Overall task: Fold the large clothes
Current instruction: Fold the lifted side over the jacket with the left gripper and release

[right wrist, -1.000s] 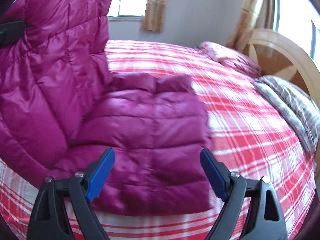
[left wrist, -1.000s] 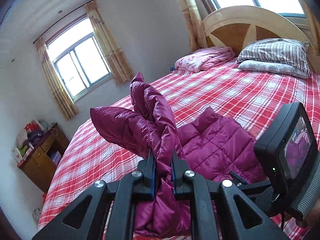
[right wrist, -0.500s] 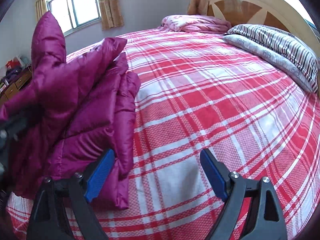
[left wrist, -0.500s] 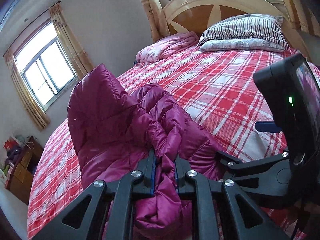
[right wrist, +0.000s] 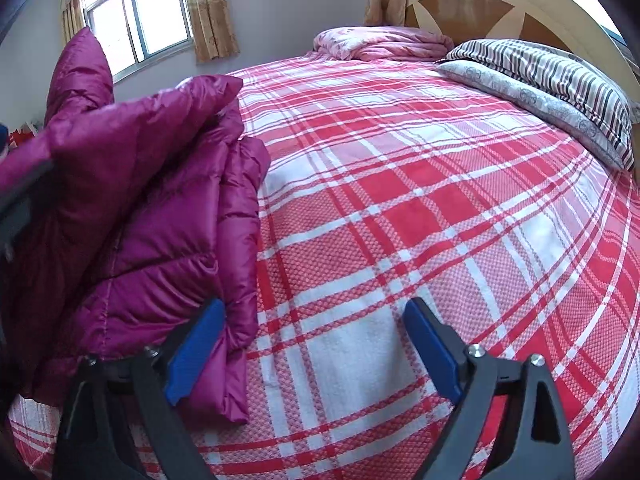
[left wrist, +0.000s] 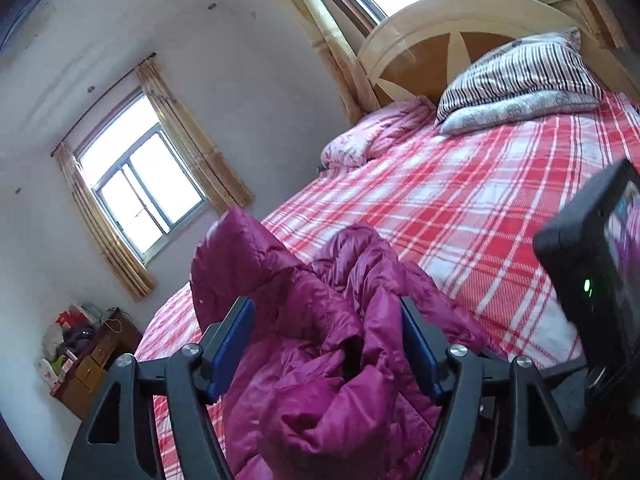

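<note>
A magenta quilted down jacket [left wrist: 328,352] lies bunched and partly folded on the red plaid bed [left wrist: 460,216]. My left gripper [left wrist: 326,344] is open, its blue pads on either side of a loose bunch of the jacket, which lies between them unclamped. In the right wrist view the jacket [right wrist: 144,216] is heaped at the left of the bed [right wrist: 420,216]. My right gripper [right wrist: 312,348] is open and empty over the bedspread, its left pad [right wrist: 192,360] just in front of the jacket's near edge.
A striped pillow [right wrist: 560,76] and a pink blanket [right wrist: 380,42] lie at the wooden headboard [left wrist: 452,28]. A wooden dresser [left wrist: 96,360] with clutter stands by the wall under the window [left wrist: 140,196]. The right gripper's camera body [left wrist: 592,280] sits at the right of the left wrist view.
My left gripper has opened and let go of the jacket fold it was clamping. The jacket has settled lower on the bed. My right gripper stays open and has barely moved in the last half second.
</note>
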